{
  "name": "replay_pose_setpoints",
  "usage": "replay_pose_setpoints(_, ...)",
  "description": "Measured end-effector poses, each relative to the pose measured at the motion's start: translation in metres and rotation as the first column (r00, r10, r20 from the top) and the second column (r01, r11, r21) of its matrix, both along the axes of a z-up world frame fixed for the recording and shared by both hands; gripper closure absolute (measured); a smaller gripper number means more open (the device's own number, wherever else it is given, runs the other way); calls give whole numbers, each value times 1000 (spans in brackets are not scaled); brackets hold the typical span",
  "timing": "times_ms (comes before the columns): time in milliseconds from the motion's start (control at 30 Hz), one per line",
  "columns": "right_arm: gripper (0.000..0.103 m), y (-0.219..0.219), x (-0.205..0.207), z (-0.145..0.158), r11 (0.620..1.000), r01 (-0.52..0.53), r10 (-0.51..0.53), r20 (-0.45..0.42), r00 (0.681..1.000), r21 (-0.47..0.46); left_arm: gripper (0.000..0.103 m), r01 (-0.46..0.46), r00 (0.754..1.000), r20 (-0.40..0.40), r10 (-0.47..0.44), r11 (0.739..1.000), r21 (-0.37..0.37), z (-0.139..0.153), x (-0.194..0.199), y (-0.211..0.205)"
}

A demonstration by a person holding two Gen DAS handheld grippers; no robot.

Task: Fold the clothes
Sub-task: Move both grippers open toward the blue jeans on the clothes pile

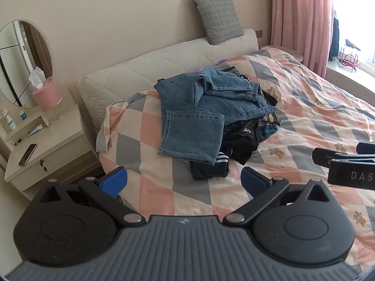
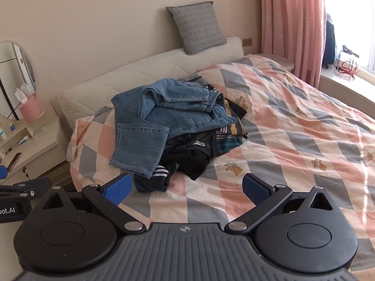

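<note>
Denim jeans (image 1: 199, 114) top a heap of dark clothes (image 1: 239, 138) ahead of both grippers, left gripper (image 1: 184, 181) and right gripper (image 2: 185, 188), jaws wide and empty; best pinch one jeans hem each, lifting clear.

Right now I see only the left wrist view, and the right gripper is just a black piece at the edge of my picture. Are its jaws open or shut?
Observer: Open. In the right wrist view the right gripper has its jaws wide apart, and nothing is between them.
Operator: Thank you. Is it over the clothes?
Observer: Not yet. It points at the pile from the near side. The jeans lie further ahead on the quilt. The nearest piece is the dark garment with white stripes, just ahead of its left finger.
</note>
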State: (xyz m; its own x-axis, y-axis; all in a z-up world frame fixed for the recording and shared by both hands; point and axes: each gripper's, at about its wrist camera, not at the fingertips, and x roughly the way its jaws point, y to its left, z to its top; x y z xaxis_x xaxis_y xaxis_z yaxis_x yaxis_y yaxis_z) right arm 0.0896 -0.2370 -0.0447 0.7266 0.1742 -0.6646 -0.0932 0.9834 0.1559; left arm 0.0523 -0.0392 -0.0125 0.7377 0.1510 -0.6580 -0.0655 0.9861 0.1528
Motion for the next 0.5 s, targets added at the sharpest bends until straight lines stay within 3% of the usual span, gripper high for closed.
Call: replay_pose_setpoints(500, 0, 32, 79, -19, 998, 56, -57, -66, 996, -14, 1, 70, 996, -62, -71, 997, -25, -13, 102, 32)
